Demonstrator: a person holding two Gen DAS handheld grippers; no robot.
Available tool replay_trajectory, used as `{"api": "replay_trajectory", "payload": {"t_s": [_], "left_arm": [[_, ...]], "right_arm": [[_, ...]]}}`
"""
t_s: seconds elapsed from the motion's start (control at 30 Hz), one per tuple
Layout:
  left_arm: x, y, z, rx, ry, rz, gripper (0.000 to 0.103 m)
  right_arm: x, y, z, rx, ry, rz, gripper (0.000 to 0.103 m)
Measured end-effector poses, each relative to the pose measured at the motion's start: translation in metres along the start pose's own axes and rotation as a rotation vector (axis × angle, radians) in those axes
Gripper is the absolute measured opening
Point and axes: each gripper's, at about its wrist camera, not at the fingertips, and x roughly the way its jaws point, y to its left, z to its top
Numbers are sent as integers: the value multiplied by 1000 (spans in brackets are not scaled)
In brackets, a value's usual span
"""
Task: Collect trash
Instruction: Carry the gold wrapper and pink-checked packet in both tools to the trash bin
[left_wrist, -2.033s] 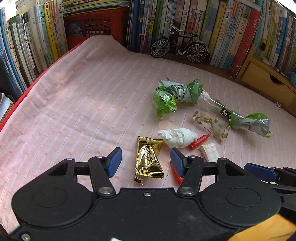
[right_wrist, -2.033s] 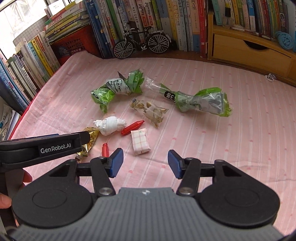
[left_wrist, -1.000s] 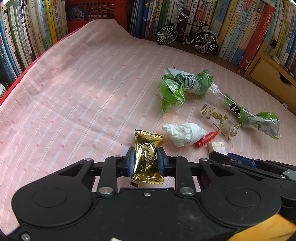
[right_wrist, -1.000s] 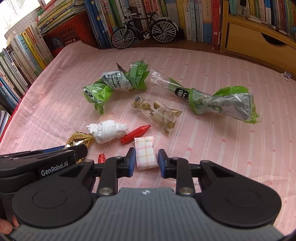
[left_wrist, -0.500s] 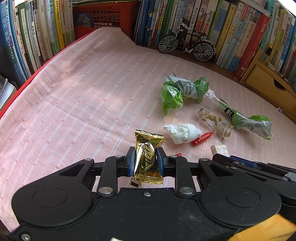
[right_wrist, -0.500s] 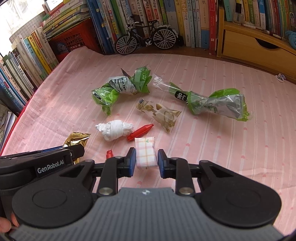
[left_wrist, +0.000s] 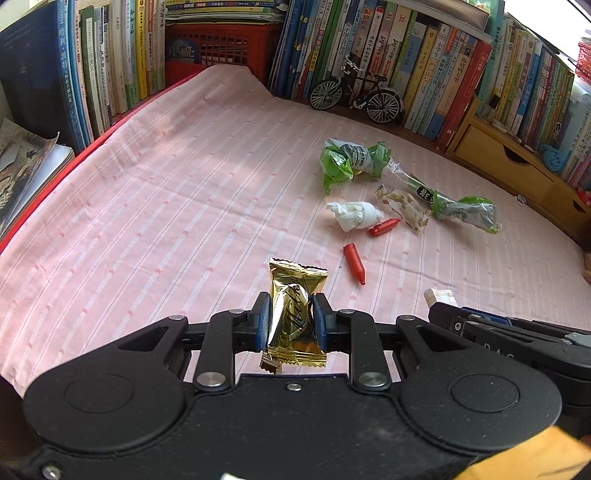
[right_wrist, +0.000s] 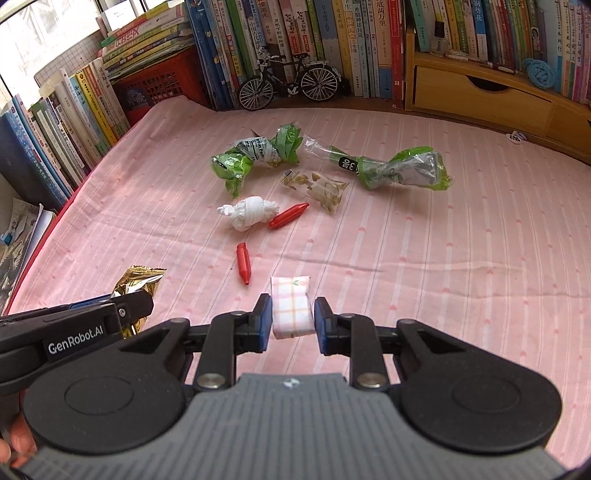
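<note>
White lettering "GenRobot.AI" stands on the side of the black left gripper (right_wrist: 122, 317), at the near left in the right wrist view. The crumpled green and clear plastic wrapper (right_wrist: 399, 168), far right on the cloth, bears a black label with the white number "30", seen turned round. The upright books' spines (left_wrist: 458, 70) carry Chinese titles, too small to read surely.

Bright daylight, blown out white at the upper corners of both views. Soft shadows fall across the pink cloth (left_wrist: 155, 206). Focus is sharp; fisheye bends the books (right_wrist: 74, 110) at the edges.
</note>
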Motion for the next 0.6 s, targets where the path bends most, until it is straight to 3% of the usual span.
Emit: {"api": "replay_trajectory", "payload": {"t_s": [0.6], "left_arm": [[-94,76,-110,-36,26,29,23]], "right_arm": [[-70,57,-104,-56,31,30,30]]}}
